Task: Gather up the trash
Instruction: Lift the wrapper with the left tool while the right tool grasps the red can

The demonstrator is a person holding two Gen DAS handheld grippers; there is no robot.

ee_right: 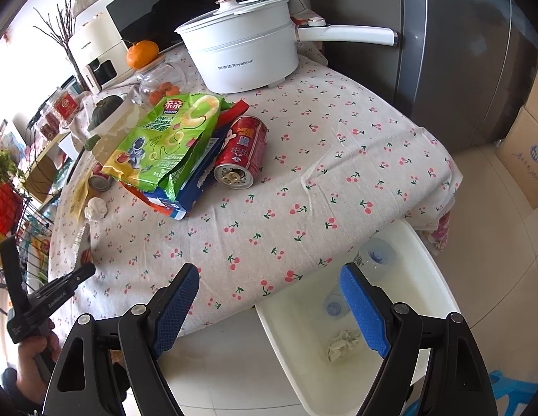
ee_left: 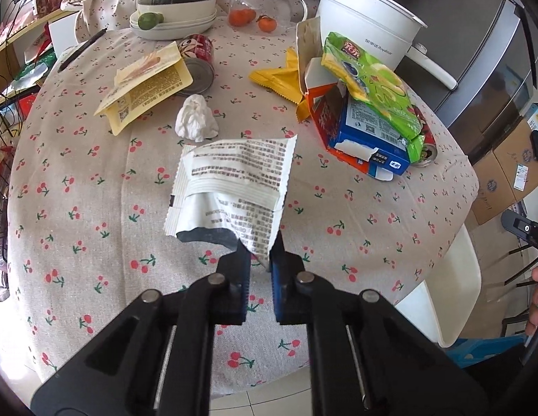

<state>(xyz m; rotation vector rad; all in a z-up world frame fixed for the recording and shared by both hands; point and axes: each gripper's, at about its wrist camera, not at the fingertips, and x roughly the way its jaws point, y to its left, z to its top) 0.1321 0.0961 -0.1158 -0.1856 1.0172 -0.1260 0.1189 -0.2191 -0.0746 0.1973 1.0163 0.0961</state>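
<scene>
My left gripper (ee_left: 257, 246) is shut on a torn white snack wrapper (ee_left: 230, 187) and holds it above the cherry-print tablecloth (ee_left: 95, 208). Farther on lie a crumpled tissue (ee_left: 196, 117), a yellow packet (ee_left: 147, 85), a red can (ee_left: 198, 60), a yellow wrapper (ee_left: 281, 78), and a green chip bag (ee_left: 373, 86) on a torn blue-and-red box (ee_left: 359, 128). My right gripper (ee_right: 270, 306) is open and empty, over the table edge and a white bin (ee_right: 425, 277) holding a plastic bottle (ee_right: 373, 260) and crumpled paper (ee_right: 341, 343). The chip bag (ee_right: 164, 142) and a second red can (ee_right: 241, 152) show there too.
A white electric pot (ee_right: 241, 55), a glass jar with oranges (ee_left: 265, 3), stacked bowls with a squash (ee_left: 178, 10) and a pen (ee_left: 81, 50) stand at the back. A grey fridge (ee_right: 459, 52) and cardboard boxes (ee_left: 504, 170) are to the right. A wire rack (ee_left: 1, 138) is left.
</scene>
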